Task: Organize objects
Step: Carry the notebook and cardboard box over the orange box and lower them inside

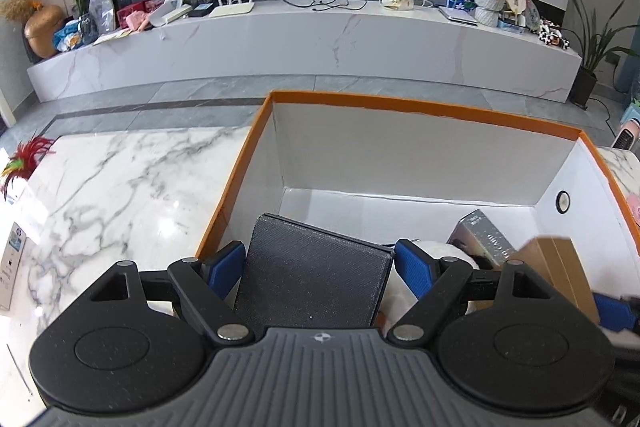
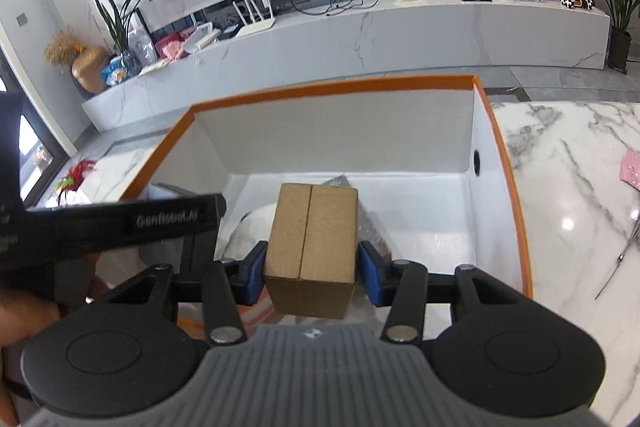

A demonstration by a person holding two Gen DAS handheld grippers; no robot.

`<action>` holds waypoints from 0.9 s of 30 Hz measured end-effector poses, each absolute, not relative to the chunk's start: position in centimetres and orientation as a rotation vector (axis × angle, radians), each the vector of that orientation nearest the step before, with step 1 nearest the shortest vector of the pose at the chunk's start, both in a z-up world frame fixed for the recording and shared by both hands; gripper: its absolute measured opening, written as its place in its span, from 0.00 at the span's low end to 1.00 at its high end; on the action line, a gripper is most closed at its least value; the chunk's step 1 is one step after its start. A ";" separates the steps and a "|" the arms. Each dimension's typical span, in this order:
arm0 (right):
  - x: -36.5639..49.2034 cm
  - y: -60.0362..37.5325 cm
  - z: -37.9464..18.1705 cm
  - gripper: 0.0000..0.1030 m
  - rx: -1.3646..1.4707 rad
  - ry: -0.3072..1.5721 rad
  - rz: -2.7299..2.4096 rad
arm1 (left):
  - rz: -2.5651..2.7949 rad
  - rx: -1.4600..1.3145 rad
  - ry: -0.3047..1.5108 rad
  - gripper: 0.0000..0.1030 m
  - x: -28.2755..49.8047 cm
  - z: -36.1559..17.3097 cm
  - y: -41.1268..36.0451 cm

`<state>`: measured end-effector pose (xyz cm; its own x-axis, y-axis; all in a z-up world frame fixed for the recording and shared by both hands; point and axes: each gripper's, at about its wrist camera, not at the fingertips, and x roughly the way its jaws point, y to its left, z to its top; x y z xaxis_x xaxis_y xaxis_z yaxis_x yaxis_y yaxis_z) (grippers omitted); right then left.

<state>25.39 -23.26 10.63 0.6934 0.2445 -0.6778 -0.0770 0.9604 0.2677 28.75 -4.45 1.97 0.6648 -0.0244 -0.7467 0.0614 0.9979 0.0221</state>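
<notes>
Cardboard box (image 2: 311, 247) sits clamped in my right claw (image 2: 312, 273) over the orange bin (image 2: 516, 227); my left claw (image 1: 318, 267) grips a black case (image 1: 312, 275).

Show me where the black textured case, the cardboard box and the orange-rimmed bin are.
black textured case (image 1: 316, 279): left wrist view, top face.
cardboard box (image 2: 312, 231): right wrist view, top face.
orange-rimmed bin (image 2: 320, 87): right wrist view, far rim.

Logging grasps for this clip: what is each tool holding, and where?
Left tool: dark textured flat case, by its side edges. Right tool: brown cardboard box, by its two sides.
</notes>
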 end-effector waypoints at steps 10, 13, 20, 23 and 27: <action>26.2 -24.0 9.9 0.48 0.320 0.839 0.190 | -0.037 0.052 0.859 0.93 29.0 1.6 -4.7; 26.4 -23.8 9.9 0.48 0.305 0.850 0.174 | -0.034 0.046 0.862 0.93 29.1 1.6 -5.0; 26.9 -23.2 9.2 0.46 0.266 0.869 0.143 | -0.022 0.050 0.869 0.93 29.3 1.4 -5.6; 27.0 -23.1 9.0 0.46 0.270 0.869 0.137 | -0.018 0.057 0.870 0.93 29.4 1.2 -5.6; 27.2 -23.1 8.9 0.47 0.269 0.862 0.128 | -0.017 0.056 0.871 0.93 29.4 1.2 -5.6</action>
